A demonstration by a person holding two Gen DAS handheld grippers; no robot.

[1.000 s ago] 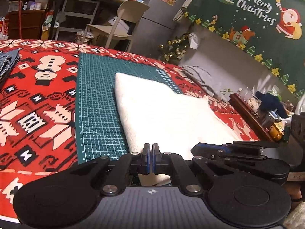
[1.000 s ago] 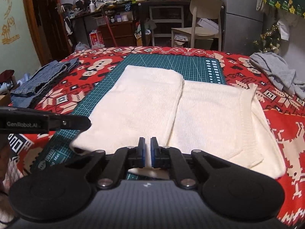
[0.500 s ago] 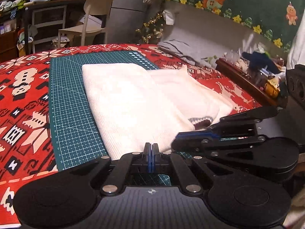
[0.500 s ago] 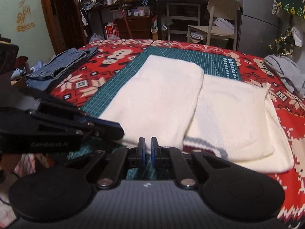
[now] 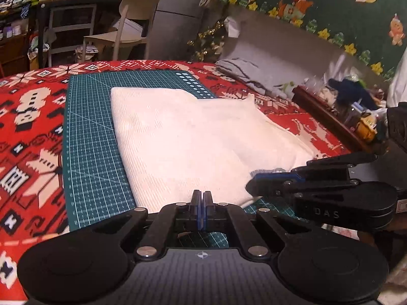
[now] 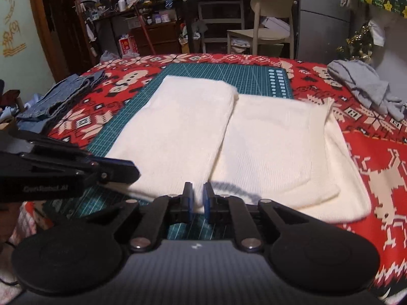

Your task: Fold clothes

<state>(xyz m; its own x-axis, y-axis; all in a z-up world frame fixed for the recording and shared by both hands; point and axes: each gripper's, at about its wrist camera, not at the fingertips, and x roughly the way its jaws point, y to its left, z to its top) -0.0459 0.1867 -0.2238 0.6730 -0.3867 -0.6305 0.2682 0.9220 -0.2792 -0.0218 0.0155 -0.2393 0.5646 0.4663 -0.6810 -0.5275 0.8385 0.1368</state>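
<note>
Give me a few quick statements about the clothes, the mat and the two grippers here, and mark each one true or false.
1. The white garment lies partly on the green cutting mat. True.
2. The left gripper stands wide open. False: its jaws are shut, with nothing seen between them.
3. A grey garment lies crumpled on the red tablecloth, apart from the white one. True.
4. The folded denim lies on top of the white garment. False: it sits off to the side on the tablecloth.
5. The right gripper clamps the grey garment. False: its jaws stand slightly apart, by the white garment's near edge.
</note>
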